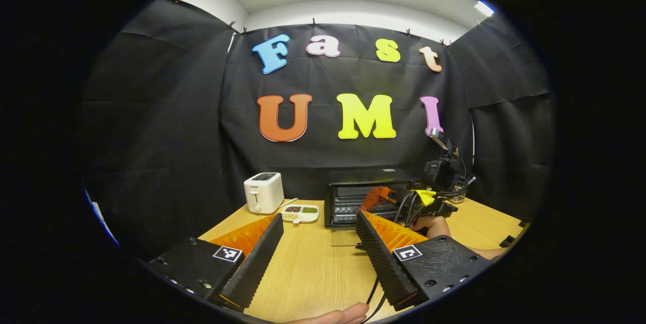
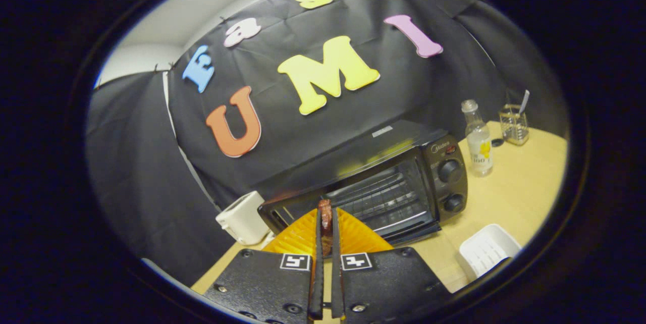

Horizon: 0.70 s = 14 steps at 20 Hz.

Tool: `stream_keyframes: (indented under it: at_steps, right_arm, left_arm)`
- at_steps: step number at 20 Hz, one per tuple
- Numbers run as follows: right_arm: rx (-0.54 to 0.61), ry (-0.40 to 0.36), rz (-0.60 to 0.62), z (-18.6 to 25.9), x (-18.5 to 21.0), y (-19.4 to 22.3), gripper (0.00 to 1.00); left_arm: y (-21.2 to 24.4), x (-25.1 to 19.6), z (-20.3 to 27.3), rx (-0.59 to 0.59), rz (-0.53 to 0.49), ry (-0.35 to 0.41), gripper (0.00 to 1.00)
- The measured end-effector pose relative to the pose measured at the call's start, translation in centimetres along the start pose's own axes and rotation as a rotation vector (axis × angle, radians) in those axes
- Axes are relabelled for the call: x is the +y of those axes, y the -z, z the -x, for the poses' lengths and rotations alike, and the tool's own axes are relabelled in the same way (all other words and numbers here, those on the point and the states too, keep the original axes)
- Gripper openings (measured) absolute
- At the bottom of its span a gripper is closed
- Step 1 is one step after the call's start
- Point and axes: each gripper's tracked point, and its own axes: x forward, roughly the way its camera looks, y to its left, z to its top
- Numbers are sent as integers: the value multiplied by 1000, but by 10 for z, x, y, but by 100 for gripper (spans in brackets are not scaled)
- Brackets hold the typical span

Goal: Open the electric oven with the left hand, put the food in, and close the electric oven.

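Oven (image 2: pixel 383 187): black, standing at the back of the bench (image 1: pixel 313 268) against the wall cloth. Its glass door (image 1: pixel 345 237) is folded down flat in front of it, and the wire rack (image 2: pixel 378 200) inside is exposed. Two knobs sit on the panel at its right end.

Food (image 2: pixel 325 215): a small dark reddish-brown piece, held up just in front of the oven's open mouth.

Right gripper (image 2: pixel 325 223): fingers closed tight on the food, one pressing each side, pointing toward the oven. In the left gripper view it appears in front of the oven, a hand (image 1: pixel 429 224) holding it, with cables trailing.

Left gripper (image 1: pixel 318 233): fingers spread wide apart, holding nothing, well back from the oven above the near part of the bench, facing the oven door.

Toaster (image 1: pixel 263 192): white, to the left of the oven.

Divided dish (image 1: pixel 300 212): white, holding dark and green fillings, between the toaster and the oven, slightly nearer the front.

Bottle (image 2: pixel 478 140): clear, with a label, just to the right of the oven.

Wire holder (image 2: pixel 514 126): small, with a utensil standing in it, beyond the bottle, farther right of the oven.

White tray (image 2: pixel 488 248): ribbed, in front and to the right of the oven, near the bench edge.
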Motion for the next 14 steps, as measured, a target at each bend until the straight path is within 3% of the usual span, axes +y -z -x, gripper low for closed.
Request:
stream_keyframes:
  at_steps: [3,7,10,11,14]
  right_arm:
    - [46,-33,-190,-31,-7,8,9]
    - [93,-3,-482,-77,-50,18,7]
    - [31,50,-646,-87,-78,9,9]
    - [-12,81,-667,-92,-85,4,9]
    - [-40,129,-546,-105,-91,10,12]
  left_arm:
    - [-2,12,-4,-6,-6,-36,93]
    - [7,25,-13,22,1,-53,93]
    - [11,31,-23,36,6,-67,93]
    - [14,31,-26,41,12,-64,93]
    - [23,25,-33,68,32,-52,93]
